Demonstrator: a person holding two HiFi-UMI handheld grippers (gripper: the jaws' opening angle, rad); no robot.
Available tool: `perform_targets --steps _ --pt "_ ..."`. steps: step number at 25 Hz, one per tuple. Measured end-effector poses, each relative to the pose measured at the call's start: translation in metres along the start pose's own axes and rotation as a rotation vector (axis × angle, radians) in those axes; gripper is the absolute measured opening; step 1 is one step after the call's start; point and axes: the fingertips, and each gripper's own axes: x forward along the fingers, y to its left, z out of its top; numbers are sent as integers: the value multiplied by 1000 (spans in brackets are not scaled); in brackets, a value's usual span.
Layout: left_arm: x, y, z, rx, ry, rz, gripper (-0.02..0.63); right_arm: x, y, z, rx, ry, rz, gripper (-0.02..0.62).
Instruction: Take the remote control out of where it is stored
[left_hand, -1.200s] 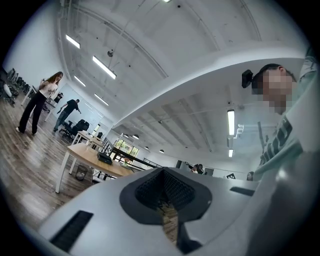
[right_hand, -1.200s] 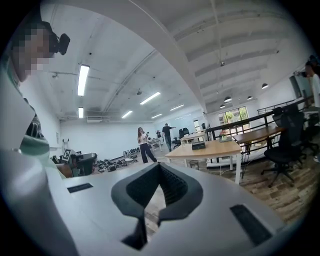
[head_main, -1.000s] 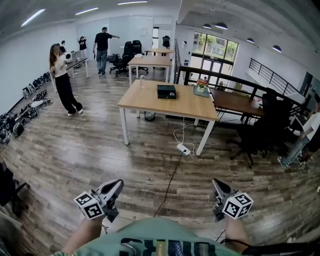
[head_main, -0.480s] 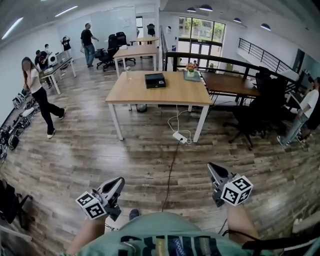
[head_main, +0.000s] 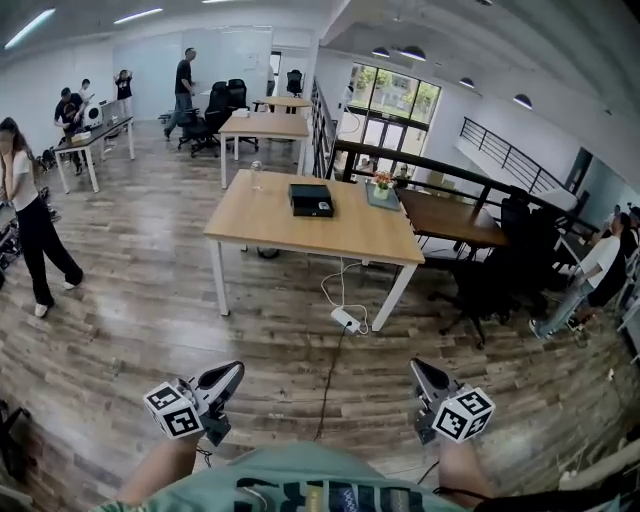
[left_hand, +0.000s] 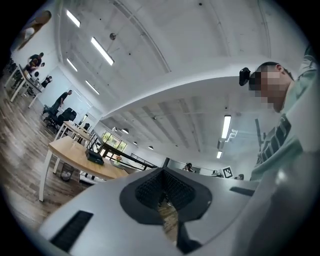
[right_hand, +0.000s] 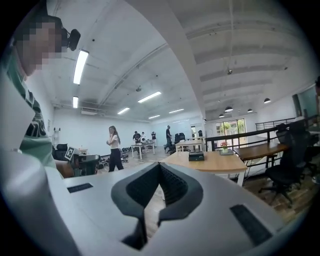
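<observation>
1. Wood-plank flooring (head_main: 150, 300) fills most of the head view, in a large open office.
2. At the lower left of that view, the left gripper (head_main: 236, 368), grey-white with a cube of square markers, is held low over the floor. Its jaws are closed tip to tip, with nothing between them.
3. At the lower right, the right gripper (head_main: 417, 364), of the same make, is held just as low. Its jaws are also closed and empty.
4. Both grippers point up the frame toward a light wooden table with white legs (head_main: 300, 225) at the centre, well apart from them.
5. A flat black box (head_main: 311, 199) lies on the tabletop toward its far edge. A small planter with flowers (head_main: 380, 190) stands to its right and a clear glass (head_main: 257, 175) to its left.
6. The remote control cannot be made out in any view.
7. A white power strip (head_main: 345, 320) lies on the floor below the table's right end.
8. A dark brown table (head_main: 455, 218) and a black office chair (head_main: 480, 285) stand at centre right.
9. A person in a white top and black trousers (head_main: 25, 225) stands at the left edge.
</observation>
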Motion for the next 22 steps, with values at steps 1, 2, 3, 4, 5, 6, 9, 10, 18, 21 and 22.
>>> perform_targets --steps 1,2,3,4,5,6,9,10,18,21,22 --pt "-1 14 8 4 -1 -3 -2 12 2 2 7 -5 -9 5" --pt "-3 28 15 7 -1 -6 -2 23 3 3 13 -7 -18 5" --pt "-4 41 20 9 1 -10 -2 34 4 3 17 -7 -27 5" --pt "-5 53 25 11 4 -13 -2 45 5 3 20 -8 -37 5" --pt "-5 65 29 11 8 -17 -2 55 5 3 24 -9 -46 5" --pt "-4 76 32 10 12 -21 -2 65 5 4 28 -11 -55 5" --pt "-1 104 40 3 22 -27 -2 89 4 7 37 -8 -70 5" --pt "1 111 43 -1 22 -26 -2 96 4 8 37 -3 -70 5" --pt "31 159 49 -21 32 10 -2 156 -35 11 56 9 -48 5" --pt "51 167 42 -8 31 49 -2 175 -65 4 65 4 -8 5" --pt "60 169 42 4 24 62 -2 181 -76 4 65 0 9 5"
